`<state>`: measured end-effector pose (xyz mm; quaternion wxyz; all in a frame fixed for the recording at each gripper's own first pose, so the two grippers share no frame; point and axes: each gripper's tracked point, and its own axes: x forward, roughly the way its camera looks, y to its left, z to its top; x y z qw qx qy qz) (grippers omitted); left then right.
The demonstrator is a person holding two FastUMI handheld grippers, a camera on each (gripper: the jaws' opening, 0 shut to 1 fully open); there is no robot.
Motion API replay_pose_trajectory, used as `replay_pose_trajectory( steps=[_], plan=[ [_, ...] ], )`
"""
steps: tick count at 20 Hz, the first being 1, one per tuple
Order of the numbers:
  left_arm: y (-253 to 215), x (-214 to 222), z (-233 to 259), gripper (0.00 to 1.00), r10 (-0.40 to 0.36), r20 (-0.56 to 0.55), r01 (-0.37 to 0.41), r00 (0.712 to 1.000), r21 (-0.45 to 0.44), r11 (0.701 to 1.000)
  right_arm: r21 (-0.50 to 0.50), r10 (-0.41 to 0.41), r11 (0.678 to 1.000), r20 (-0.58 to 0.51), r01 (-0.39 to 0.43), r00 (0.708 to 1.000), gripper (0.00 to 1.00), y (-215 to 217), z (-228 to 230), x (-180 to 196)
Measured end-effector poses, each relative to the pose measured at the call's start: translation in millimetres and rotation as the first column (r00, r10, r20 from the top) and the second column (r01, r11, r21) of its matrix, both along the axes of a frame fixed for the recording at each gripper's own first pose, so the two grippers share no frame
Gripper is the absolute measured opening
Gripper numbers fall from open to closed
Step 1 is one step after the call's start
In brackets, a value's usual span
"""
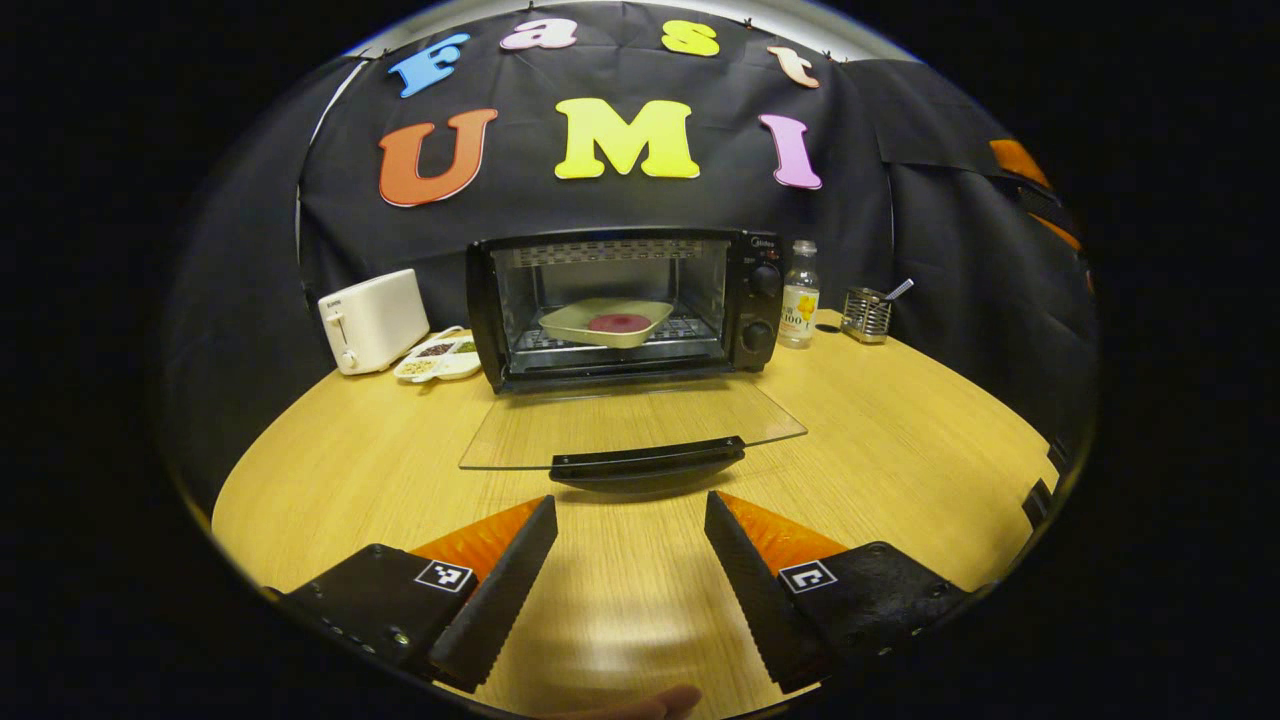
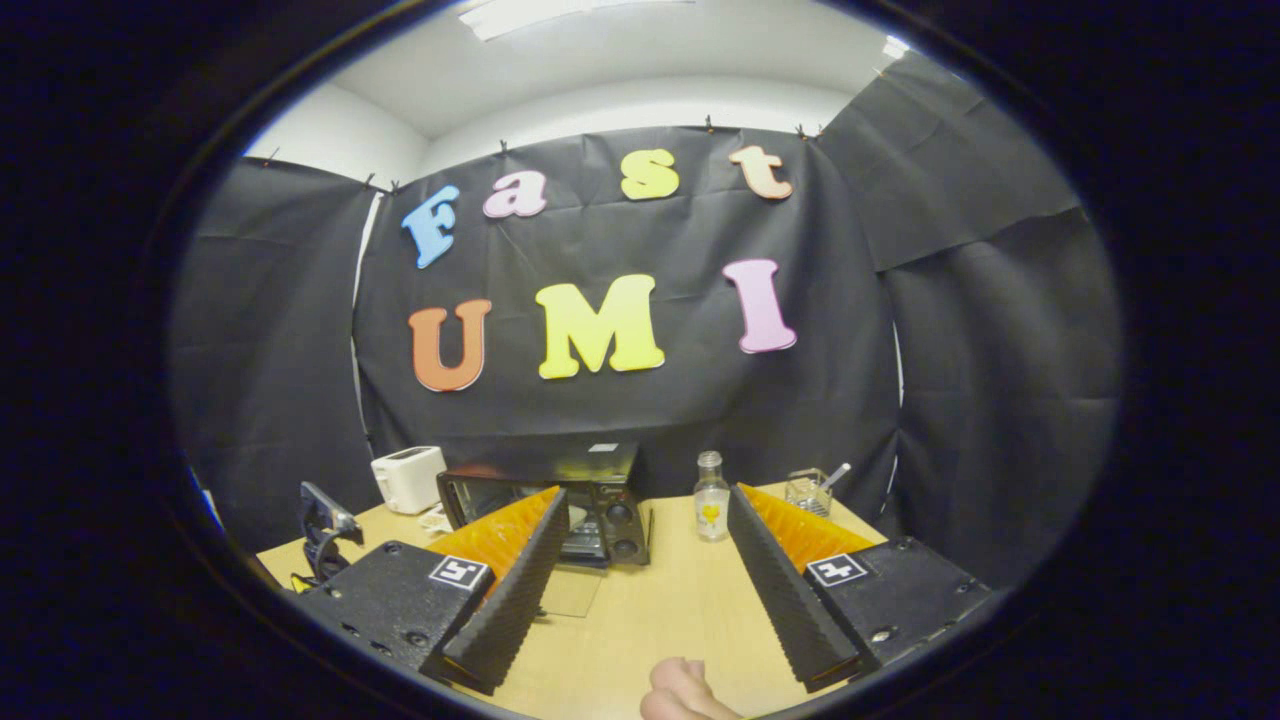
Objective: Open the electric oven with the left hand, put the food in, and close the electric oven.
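The black electric oven [image 1: 620, 305] stands at the back of the wooden table [image 1: 900, 450]. Its glass door [image 1: 620, 425] lies flat and open toward me, with the black handle [image 1: 647, 464] at its near edge. Inside, on the rack, a pale tray [image 1: 560, 325] holds a round red piece of food [image 1: 620, 322]. My left gripper [image 1: 630, 503] is open just short of the handle, with nothing between its fingers. In the right gripper view, my right gripper [image 2: 648, 495] is open and empty, raised in front of the oven [image 2: 600, 505] and farther back from it.
A white toaster [image 1: 372, 320] and a small divided dish of snacks [image 1: 440, 358] sit left of the oven. A glass bottle [image 1: 800, 295] and a wire-mesh holder [image 1: 866, 313] sit to its right. A dark device [image 2: 322, 525] stands at the table's left edge.
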<state>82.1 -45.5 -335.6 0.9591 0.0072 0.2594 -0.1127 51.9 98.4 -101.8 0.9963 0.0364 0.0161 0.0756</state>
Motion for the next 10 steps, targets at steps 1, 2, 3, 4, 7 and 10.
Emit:
replay_pose_trajectory(
  steps=[1,2,3,4,7,10],
  plan=[
    [-4.7,1.6,-3.8,0.95,-0.003,-0.017,0.003,1.0,-0.003,1.0,-0.001,-0.008,1.0,0.017,0.008,1.0,0.96,-8.3,6.5,-6.0],
    [-5.6,2.4,-4.6,0.95,0.0,-0.028,0.0,1.0,0.001,1.0,-0.004,-0.017,1.0,0.035,0.017,0.999,1.0,-17.3,12.8,-11.2],
    [-7.5,5.8,-5.7,0.95,0.005,-0.029,-0.005,1.0,0.009,1.0,-0.005,-0.028,1.0,0.045,0.028,0.999,0.96,-26.3,16.7,-16.7],
    [-8.2,9.8,-6.7,0.95,0.014,-0.032,-0.014,0.999,0.016,1.0,-0.006,-0.038,0.999,0.049,0.038,0.998,0.96,-35.6,15.8,-24.3],
    [-14.2,21.1,-9.9,0.95,0.026,-0.044,-0.026,0.999,0.01,1.0,-0.006,-0.051,0.999,0.069,0.051,0.996,0.96,-52.6,18.8,-33.2],
    [-18.6,31.5,-12.0,0.95,0.029,-0.049,-0.028,0.998,0.018,0.999,-0.009,-0.05,0.999,0.084,0.051,0.995,0.96,-65.9,18.4,-40.2]
  ],
)
